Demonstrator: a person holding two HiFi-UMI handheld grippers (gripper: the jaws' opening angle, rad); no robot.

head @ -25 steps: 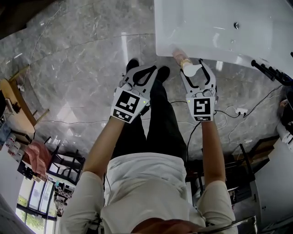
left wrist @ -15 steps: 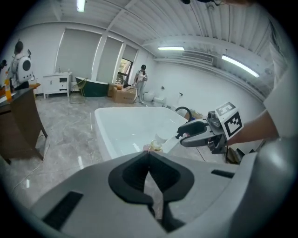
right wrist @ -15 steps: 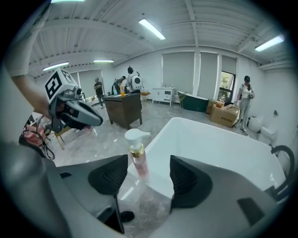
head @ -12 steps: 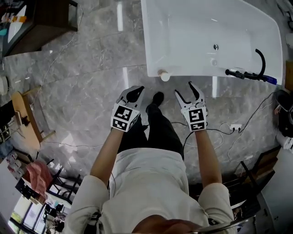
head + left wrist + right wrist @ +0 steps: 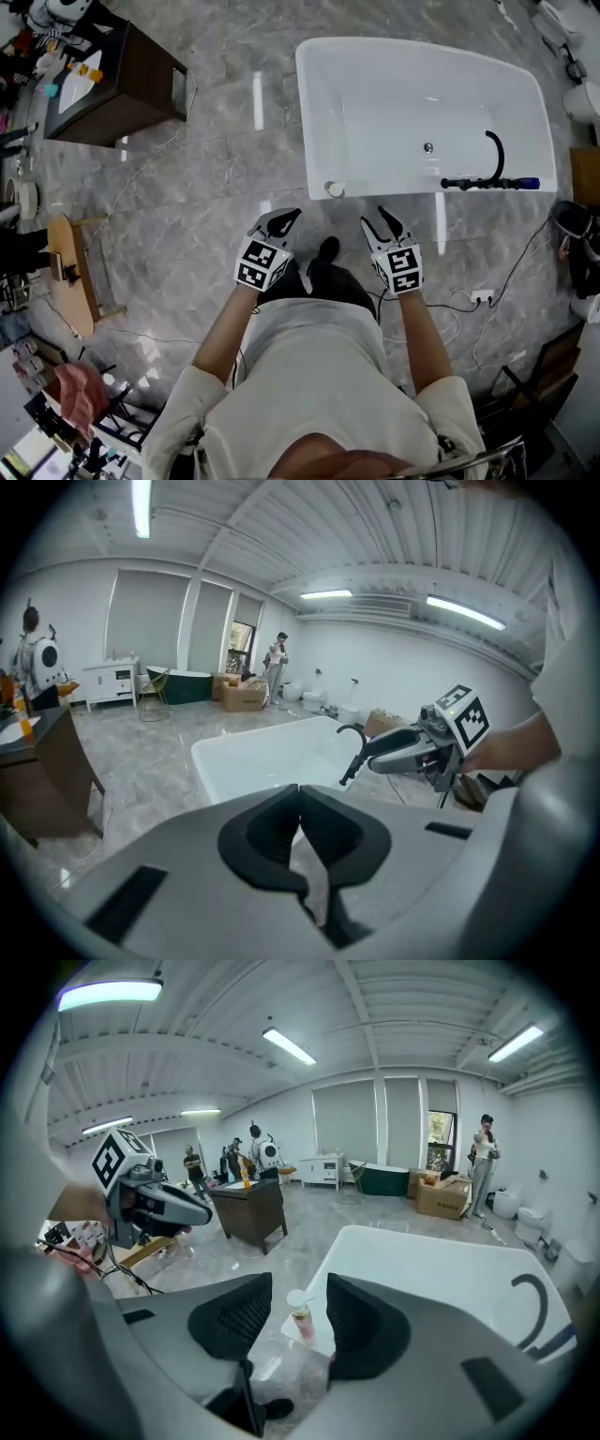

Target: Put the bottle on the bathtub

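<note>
On bathtub rim, nr corner: bottle

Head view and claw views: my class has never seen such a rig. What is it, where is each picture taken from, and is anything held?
A person holds a claw in each hand; there is no robot. The head view looks down from the person's head at the left claw, the right claw, a bathtub and the floor. Each other picture comes from a camera riding on one claw. A bottle stands on the bathtub's near corner. Nothing is held: the left claw is shut and empty; the right claw's jaws have just been closing but stand apart with nothing between them.
</note>
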